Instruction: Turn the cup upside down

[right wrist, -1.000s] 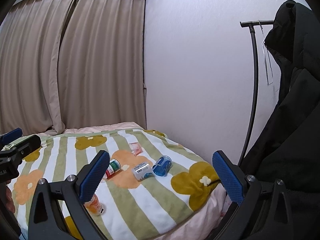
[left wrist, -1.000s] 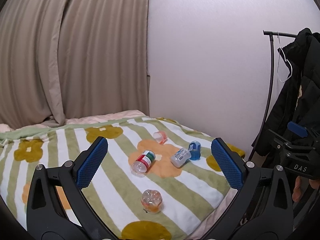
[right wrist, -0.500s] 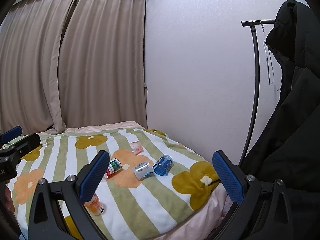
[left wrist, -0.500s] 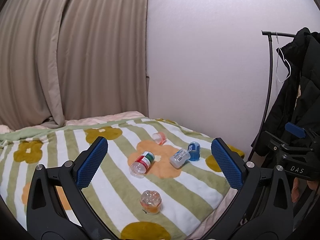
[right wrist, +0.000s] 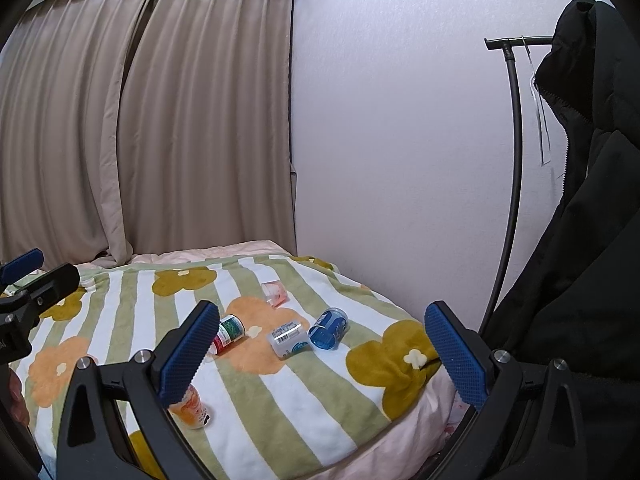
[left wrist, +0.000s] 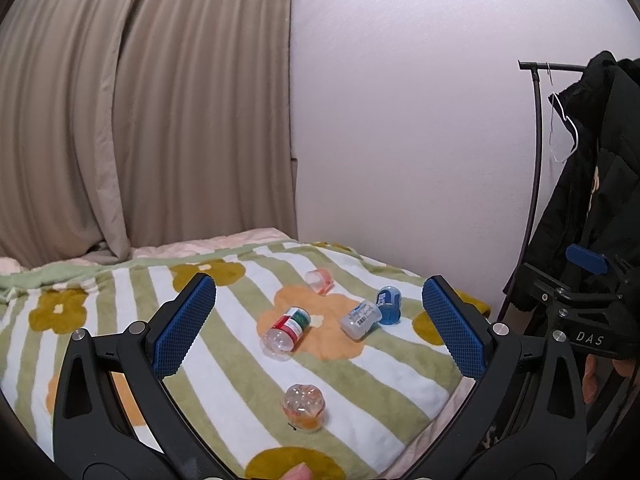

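Across the last second almost nothing changes: both views drift only slightly, the cups keep their places on the blanket (left wrist: 224, 364), and neither gripper has come nearer to them. That suggests the task is at its very start, with the approach not begun and no cup flipped by a gripper.

The left gripper (left wrist: 320, 328) hangs above the bed's near edge with its jaws spread wide and empty. The right gripper (right wrist: 324, 356) is likewise spread wide and holds nothing, off the bed's right corner.

Five small cups lie scattered mid-blanket. An orange cup (left wrist: 303, 407) sits nearest the near edge, apparently bottom up. A red-and-green labelled cup (left wrist: 286, 333), a clear cup (left wrist: 361, 319) and a blue cup (left wrist: 387, 305) lie on their sides, the last two touching. A pink cup (left wrist: 319, 281) lies towards the wall.

The right gripper's body, seen from the left wrist, reads "DAS". The clear cup carries a barcode; its other print is too small to read.
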`<state>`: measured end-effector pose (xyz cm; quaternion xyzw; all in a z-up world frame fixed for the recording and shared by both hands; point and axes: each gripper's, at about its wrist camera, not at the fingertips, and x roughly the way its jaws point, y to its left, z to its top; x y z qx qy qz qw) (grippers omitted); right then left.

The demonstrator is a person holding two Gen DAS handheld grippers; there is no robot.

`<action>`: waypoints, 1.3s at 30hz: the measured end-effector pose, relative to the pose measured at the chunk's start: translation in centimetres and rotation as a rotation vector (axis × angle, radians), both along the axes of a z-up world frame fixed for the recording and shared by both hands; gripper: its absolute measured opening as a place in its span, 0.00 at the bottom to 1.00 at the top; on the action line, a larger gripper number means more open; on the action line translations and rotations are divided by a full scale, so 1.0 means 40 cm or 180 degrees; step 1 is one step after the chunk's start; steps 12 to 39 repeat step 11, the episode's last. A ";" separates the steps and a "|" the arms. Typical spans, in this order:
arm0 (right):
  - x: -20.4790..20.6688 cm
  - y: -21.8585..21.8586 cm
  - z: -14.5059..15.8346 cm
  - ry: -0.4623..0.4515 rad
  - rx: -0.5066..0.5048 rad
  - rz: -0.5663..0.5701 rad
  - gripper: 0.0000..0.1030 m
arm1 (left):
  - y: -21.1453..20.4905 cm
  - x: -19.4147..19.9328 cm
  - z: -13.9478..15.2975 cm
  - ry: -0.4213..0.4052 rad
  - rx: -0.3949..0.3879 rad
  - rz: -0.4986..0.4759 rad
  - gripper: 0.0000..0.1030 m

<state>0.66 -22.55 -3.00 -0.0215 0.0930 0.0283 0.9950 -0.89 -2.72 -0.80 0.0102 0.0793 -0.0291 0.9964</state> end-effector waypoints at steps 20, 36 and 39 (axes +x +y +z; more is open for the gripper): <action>-0.001 0.002 0.000 0.0004 0.0006 0.0004 1.00 | -0.001 -0.014 0.001 -0.0111 0.0014 -0.0019 1.00; -0.001 0.002 0.000 0.0004 0.0006 0.0004 1.00 | -0.001 -0.014 0.001 -0.0111 0.0014 -0.0019 1.00; -0.001 0.002 0.000 0.0004 0.0006 0.0004 1.00 | -0.001 -0.014 0.001 -0.0111 0.0014 -0.0019 1.00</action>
